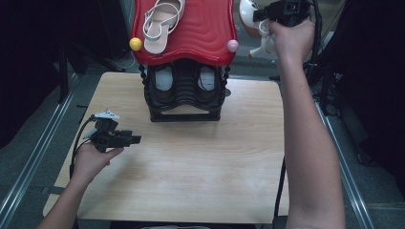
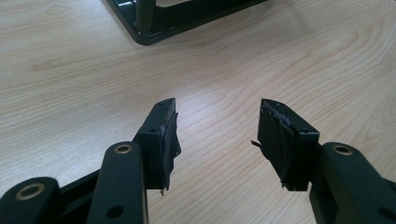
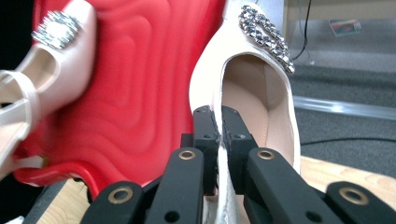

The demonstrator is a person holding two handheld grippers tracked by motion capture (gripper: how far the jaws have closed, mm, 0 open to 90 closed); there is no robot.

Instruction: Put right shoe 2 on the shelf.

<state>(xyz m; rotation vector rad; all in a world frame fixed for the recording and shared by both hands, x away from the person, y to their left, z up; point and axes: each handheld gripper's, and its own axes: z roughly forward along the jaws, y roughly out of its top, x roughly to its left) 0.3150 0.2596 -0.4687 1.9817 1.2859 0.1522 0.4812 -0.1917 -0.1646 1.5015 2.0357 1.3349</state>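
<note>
**Second sandal being carried to the red shelf**

The right gripper (image 1: pixel 263 15) is pinching the side wall of a cream-coloured, glossy dress sandal with a rhinestone buckle (image 3: pixel 261 88), holding it in the air just beside the right edge of the wavy red plastic top shelf (image 1: pixel 205 28) of a black tiered shoe rack (image 1: pixel 185 98). Its jaws are clamped nearly together on the thin upper, with the strap end dangling below the hand in the high view. A matching cream strappy sandal (image 1: pixel 160 24) is lying on the left half of that shelf, so the step in hand looks like bringing the second shoe of the pair up to join it.

The next move probably calls for swinging the held sandal leftward over the bare right half of the shelf, levelling its sole, lowering it beside its mate and only then releasing; the grip is on a slim edge, so the shoe could swivel on the way.

The left gripper (image 1: pixel 128 139) is resting low over the pale wooden surface (image 1: pixel 191 167), its jaws spread wide with nothing between them, well apart from the rack.

The right gripper view is showing the pinch on the shoe's wall and the sparkling buckle, which the high view blurs. The left gripper view is showing the gap between the idle pads (image 2: pixel 164 140) and the rack's black foot (image 2: pixel 154 21).
</note>
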